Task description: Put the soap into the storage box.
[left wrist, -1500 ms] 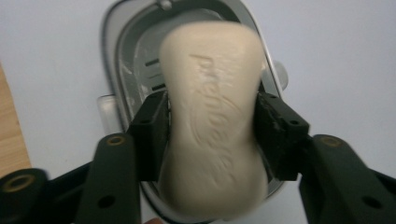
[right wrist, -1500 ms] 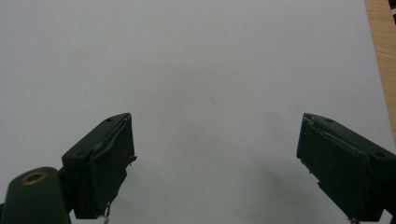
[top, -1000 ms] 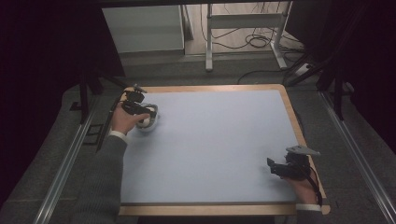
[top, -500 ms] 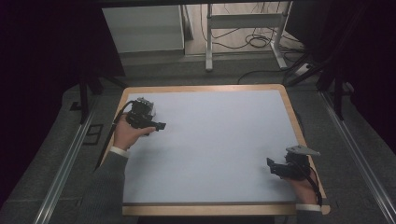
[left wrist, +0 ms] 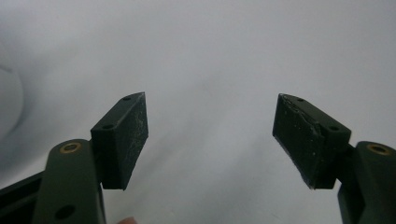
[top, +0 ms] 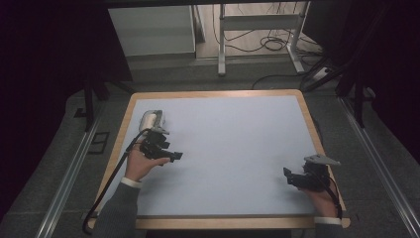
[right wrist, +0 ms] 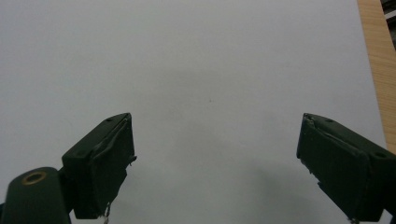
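Note:
A small white and silver object [top: 151, 118] lies on the pale blue mat [top: 233, 144] near the table's far left corner; what it is I cannot tell. My left gripper [top: 174, 156] hovers just on the near side of it, pointing right, held in a hand. In the left gripper view my left gripper [left wrist: 210, 140] stands open over bare mat with nothing between its jaws, and a white rounded shape [left wrist: 7, 102] sits at the left edge. My right gripper [top: 288, 174] rests near the front right corner, and my right gripper [right wrist: 215, 163] is open and holds nothing.
The mat is framed by a wooden table border [top: 218, 92], also seen as the wooden border [right wrist: 376, 60] in the right gripper view. A cable [top: 111, 183] trails from the left gripper over the left edge. Table legs and cables [top: 262, 44] stand on the floor beyond.
My left gripper has drawn back from the far left corner toward the person, uncovering the white object, which now lies free on the mat. The right gripper has stayed still.

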`<state>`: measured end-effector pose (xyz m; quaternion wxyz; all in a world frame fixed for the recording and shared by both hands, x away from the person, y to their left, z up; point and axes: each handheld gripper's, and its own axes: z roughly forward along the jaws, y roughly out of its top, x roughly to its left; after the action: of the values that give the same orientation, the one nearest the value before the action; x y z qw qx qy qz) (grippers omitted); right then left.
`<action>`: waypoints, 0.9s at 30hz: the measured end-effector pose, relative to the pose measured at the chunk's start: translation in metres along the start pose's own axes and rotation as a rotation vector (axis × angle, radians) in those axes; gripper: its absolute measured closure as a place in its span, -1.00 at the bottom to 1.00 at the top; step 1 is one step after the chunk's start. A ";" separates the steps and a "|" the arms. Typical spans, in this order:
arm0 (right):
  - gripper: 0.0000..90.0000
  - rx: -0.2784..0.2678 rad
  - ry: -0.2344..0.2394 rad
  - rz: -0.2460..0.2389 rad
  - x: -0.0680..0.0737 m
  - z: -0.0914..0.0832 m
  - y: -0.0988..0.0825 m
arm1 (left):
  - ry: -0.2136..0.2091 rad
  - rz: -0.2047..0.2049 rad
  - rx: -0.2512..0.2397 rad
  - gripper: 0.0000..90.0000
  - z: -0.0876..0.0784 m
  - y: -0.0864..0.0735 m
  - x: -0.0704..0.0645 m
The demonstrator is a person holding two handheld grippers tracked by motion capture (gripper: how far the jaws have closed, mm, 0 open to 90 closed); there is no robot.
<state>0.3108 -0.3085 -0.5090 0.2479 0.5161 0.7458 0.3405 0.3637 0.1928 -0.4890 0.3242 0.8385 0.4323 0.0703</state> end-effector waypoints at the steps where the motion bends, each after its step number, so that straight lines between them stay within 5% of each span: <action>1: -0.75 -0.001 -0.001 0.001 0.000 0.000 0.000 | 0.004 -0.002 0.002 -0.40 0.001 -0.003 -0.001; 12: -0.75 -0.003 0.000 -0.002 0.001 0.000 0.000 | -0.009 -0.033 -0.007 -0.41 0.004 -0.036 -0.003; 27: -0.75 0.002 0.005 -0.013 0.004 0.001 0.001 | 0.006 -0.056 -0.059 -0.39 -0.007 -0.043 0.003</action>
<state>0.3112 -0.3045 -0.5090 0.2476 0.5106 0.7503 0.3392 0.3338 0.2168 -0.5099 0.3492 0.8161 0.4542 0.0762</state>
